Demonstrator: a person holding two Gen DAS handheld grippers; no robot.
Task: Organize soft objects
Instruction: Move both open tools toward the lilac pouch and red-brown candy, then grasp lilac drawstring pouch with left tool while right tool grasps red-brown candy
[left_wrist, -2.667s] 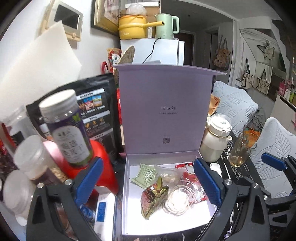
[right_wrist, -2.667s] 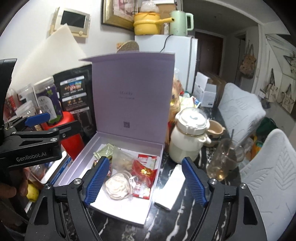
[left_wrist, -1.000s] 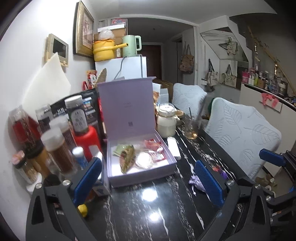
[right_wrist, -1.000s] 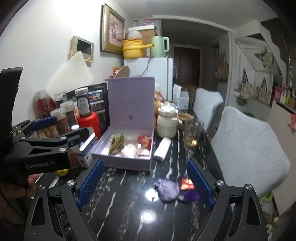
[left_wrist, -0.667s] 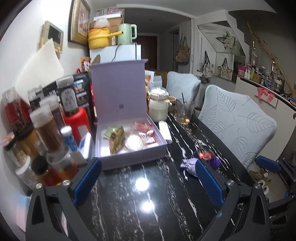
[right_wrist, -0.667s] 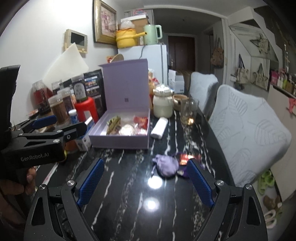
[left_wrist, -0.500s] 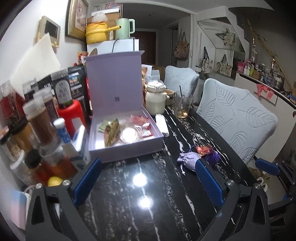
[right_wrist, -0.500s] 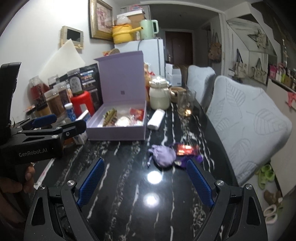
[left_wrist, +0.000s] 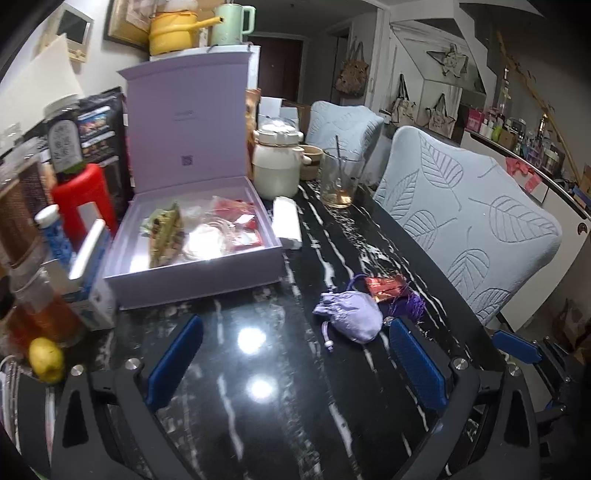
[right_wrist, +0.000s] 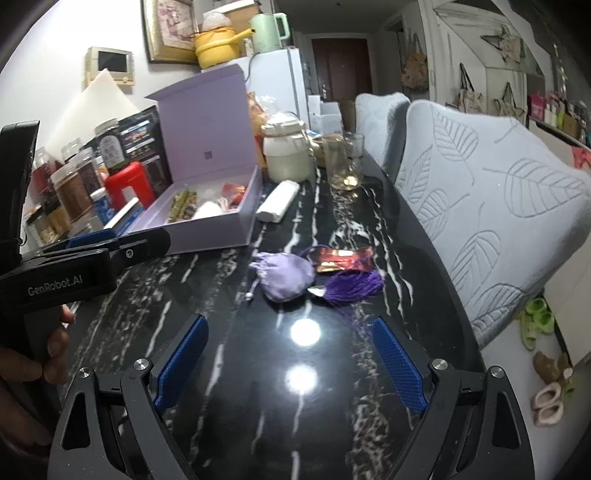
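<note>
a: pouch (left_wrist: 349, 317), lilac and soft, lies on the black marble surface (left_wrist: 258, 387) toward its right edge, touching a red wrapper (left_wrist: 386, 287) and a purple tassel (right_wrist: 351, 286).

b: and the open lilac box (left_wrist: 192, 266)?

a: well back toward the left edge, other packets already inside it. a moment ago both cameras were close over that box; now they've pulled back and dipped toward the pouch.

b: so the box visit looks finished and the pouch group is probably next. tongs?

a: left tongs (left_wrist: 291, 356) wide, nothing between the blue pads, pouch just ahead of the right pad. right tongs (right_wrist: 291, 363) wide and empty too, short of the pouch.

b: nothing touched yet, then.
</note>
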